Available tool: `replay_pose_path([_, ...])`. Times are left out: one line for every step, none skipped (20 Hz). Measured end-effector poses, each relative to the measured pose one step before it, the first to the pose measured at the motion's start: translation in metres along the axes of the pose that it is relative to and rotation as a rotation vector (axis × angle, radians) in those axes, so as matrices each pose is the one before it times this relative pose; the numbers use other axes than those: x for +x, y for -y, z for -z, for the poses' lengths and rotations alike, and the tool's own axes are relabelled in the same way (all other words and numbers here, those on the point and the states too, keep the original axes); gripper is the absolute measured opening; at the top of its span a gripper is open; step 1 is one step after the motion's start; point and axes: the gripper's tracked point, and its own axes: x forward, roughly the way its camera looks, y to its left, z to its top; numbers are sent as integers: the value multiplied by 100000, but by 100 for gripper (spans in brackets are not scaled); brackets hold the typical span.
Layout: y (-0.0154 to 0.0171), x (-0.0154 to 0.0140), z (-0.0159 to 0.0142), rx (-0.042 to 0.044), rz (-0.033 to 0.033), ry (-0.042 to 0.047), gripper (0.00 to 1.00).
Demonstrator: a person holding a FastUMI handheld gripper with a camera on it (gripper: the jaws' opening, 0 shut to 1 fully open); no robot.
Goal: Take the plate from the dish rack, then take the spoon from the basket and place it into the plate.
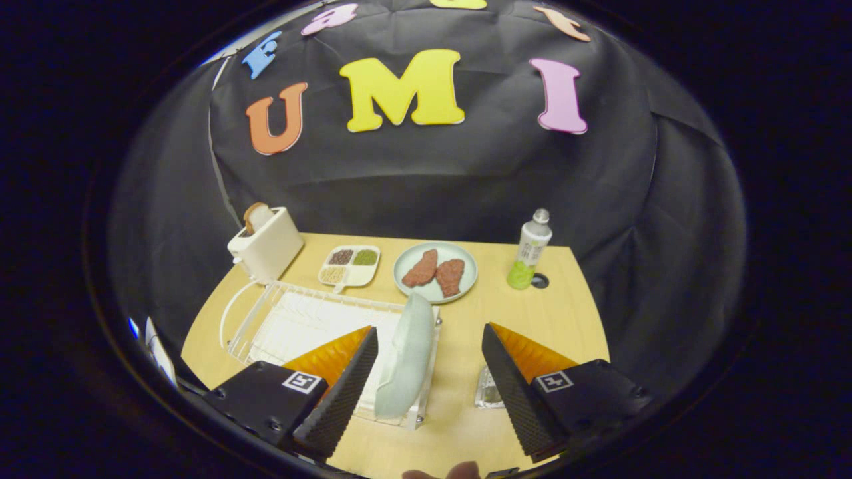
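A pale green plate (406,356) stands on edge in the right end of the white wire dish rack (293,319). My gripper (430,376) is open above the table, its two black ribbed fingers (346,392) wide apart. The plate sits between them, close to the left finger and not touched by either. Just behind the right finger (516,392) a small mesh basket (489,392) shows partly on the table; its contents are hidden, and I cannot make out a spoon.
A white toaster (266,243) with bread stands at the back left. Behind the rack are a divided snack tray (351,266), a green plate with two pieces of meat (436,271) and a bottle (529,249). A fingertip (442,472) shows at the table's near edge.
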Motion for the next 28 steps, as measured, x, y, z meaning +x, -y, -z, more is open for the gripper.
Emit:
replay_pose_path([-573, 830, 478, 788, -1331, -3897, 100])
replay_pose_path([-521, 751, 463, 931, -1638, -4692, 100])
replay_pose_path([-63, 672, 428, 842, 207, -3446, 100])
replay_pose_path([365, 769, -124, 1317, 1662, -1934, 100])
replay_pose_path([503, 604, -90, 1624, 2196, -1331, 100])
replay_pose_path([435, 546, -236, 1133, 2324, -604, 100])
replay_pose_path([139, 520, 58, 1119, 1645, -947, 98])
replay_pose_path([-78, 295, -64, 1154, 739, -757, 94])
replay_pose_path([-69, 292, 172, 1130, 436, -939, 90])
replay_pose_path([-28, 249, -43, 994, 801, -712, 85])
replay_pose_path([-30, 527, 109, 926, 962, -494, 81])
replay_pose_path([-18, 220, -70, 1218, 1138, -231, 77])
replay_pose_path([90, 116, 69, 1218, 1262, -300, 71])
replay_pose_path([87, 83, 28, 715, 1379, -202, 68])
replay_pose_path([254, 39, -97, 849, 1926, 113, 63])
replay_pose_path([54, -72, -41, 823, 1406, -96, 58])
replay_pose_path([-375, -379, 56, 704, 148, -270, 50])
replay_pose_path([-9, -154, 52, 866, 1993, -562, 43])
replay_pose_path([45, -321, 113, 248, 1746, -53, 35])
replay_pose_path([-110, -295, 17, -636, 1453, 357, 35])
replay_pose_path([-55, -363, -184, -441, 1718, 882, 34])
replay_pose_path([5, -450, -261, -259, 1961, 1233, 34])
replay_pose_path([-58, -446, -212, -938, 1259, 1403, 33])
replay_pose_path([-235, -375, -104, -1579, 1088, 701, 33])
replay_pose_path([-13, -350, 48, -1115, 1188, 781, 33])
replay_pose_path([217, -537, -450, -1561, 2333, 1840, 33])
replay_pose_path([217, -573, -494, -1653, 1352, 2297, 33])
replay_pose_path([327, -782, -579, -1905, 1774, 3011, 33])
